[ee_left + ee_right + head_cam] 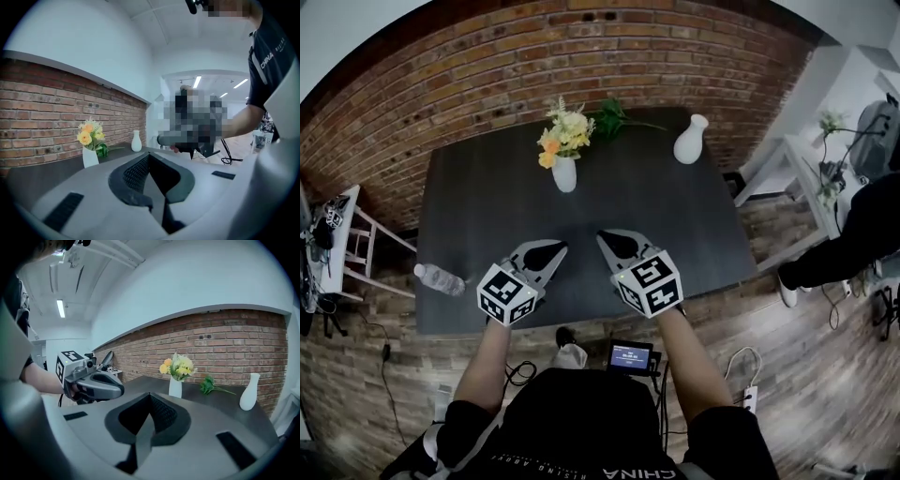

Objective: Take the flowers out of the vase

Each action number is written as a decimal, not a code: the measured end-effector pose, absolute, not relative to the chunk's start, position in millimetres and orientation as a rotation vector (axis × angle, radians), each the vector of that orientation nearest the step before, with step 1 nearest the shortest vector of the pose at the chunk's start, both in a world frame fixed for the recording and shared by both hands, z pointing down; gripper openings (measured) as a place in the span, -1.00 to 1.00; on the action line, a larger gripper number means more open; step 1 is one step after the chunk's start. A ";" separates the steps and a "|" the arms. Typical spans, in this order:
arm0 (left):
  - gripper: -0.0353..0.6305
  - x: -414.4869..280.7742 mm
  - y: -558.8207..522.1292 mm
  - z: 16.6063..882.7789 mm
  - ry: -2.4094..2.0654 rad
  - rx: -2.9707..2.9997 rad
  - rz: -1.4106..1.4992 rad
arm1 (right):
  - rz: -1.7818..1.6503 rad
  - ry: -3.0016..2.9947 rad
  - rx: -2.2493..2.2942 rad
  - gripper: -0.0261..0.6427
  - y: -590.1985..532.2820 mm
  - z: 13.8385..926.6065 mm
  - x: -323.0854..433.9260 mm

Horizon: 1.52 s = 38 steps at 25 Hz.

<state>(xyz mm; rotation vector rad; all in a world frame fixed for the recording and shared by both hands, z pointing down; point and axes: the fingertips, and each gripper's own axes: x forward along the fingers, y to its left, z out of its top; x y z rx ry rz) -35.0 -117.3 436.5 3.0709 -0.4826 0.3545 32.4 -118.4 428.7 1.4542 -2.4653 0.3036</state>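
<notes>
A small white vase point(564, 174) holding a bunch of yellow and orange flowers point(563, 132) stands at the far middle of the dark table point(478, 253). The same vase point(90, 157) point(175, 387) and flowers point(90, 134) point(178, 365) show in both gripper views. My left gripper point(562, 247) and right gripper point(603, 236) hover side by side over the table's near half, well short of the vase. Both are shut and hold nothing.
A taller empty white vase point(690, 140) stands at the far right, with a loose green leafy stem point(617, 119) lying between the two vases. A clear plastic bottle point(440, 279) lies at the table's near left edge. A brick wall point(487, 75) runs behind; a white stool point(356, 246) stands at left.
</notes>
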 end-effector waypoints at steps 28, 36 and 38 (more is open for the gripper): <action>-0.89 3.9 -262.8 431.0 -0.744 2.932 0.235 | 0.334 -2.565 1.250 -0.91 -269.8 436.6 65.4; -0.89 18.1 -274.9 449.5 -0.839 2.886 0.297 | 0.382 -2.627 1.108 -0.59 -303.8 462.3 73.3; -0.89 16.7 -277.8 456.6 -0.858 2.862 0.301 | 0.416 -2.643 1.104 -0.44 -318.9 471.8 68.6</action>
